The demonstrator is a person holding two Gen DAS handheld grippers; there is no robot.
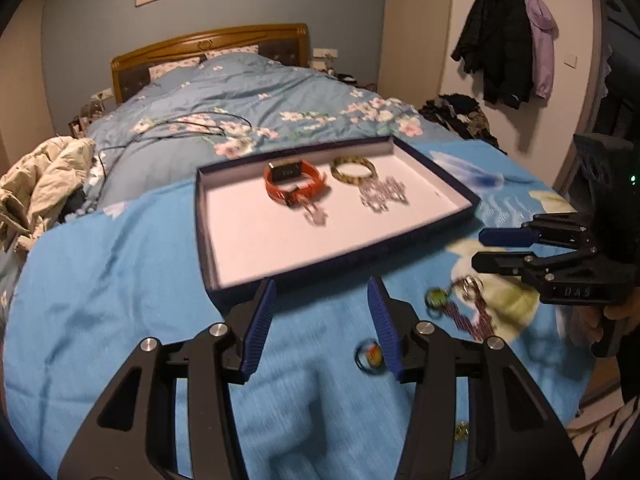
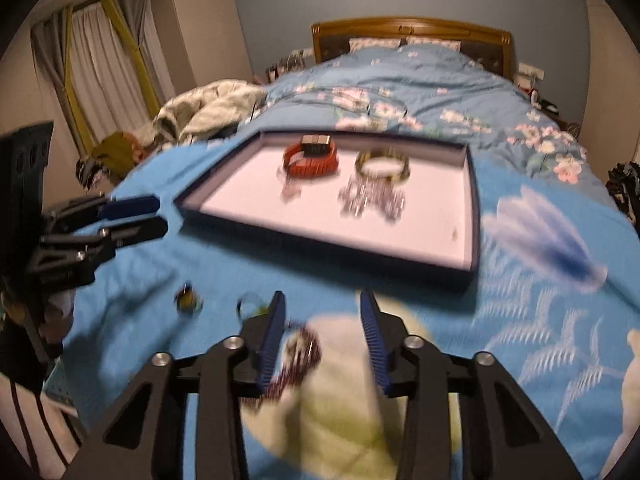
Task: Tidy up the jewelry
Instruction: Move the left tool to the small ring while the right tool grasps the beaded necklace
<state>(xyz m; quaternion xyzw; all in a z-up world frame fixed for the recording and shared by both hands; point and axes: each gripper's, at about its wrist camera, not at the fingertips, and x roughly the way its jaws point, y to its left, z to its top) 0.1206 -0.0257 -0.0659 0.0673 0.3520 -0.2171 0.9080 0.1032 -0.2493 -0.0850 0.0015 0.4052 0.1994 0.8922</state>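
Bedroom scene: a blue floral bedspread (image 1: 120, 280) carries a shallow navy tray with a white floor (image 1: 256, 236), both grippers held empty above the cloth.

Four pieces lie in the tray: one orange-strapped watch (image 1: 294, 184), one mottled yellow-green bangle (image 1: 353, 170), one sparkling silver chain piece (image 1: 382, 196) and one small silver charm (image 1: 316, 216). Left gripper (image 1: 322, 300) is spread wide just near of the tray's near rim; a small multicoloured ring (image 1: 370, 354) lies by its right finger. Right gripper (image 2: 322, 312) is equally wide, a dark red beaded bracelet (image 2: 298, 354) lying on the cloth between its fingers, touching neither as far as the blur allows. Left of it lie two small rings (image 2: 188, 300), both blurred.
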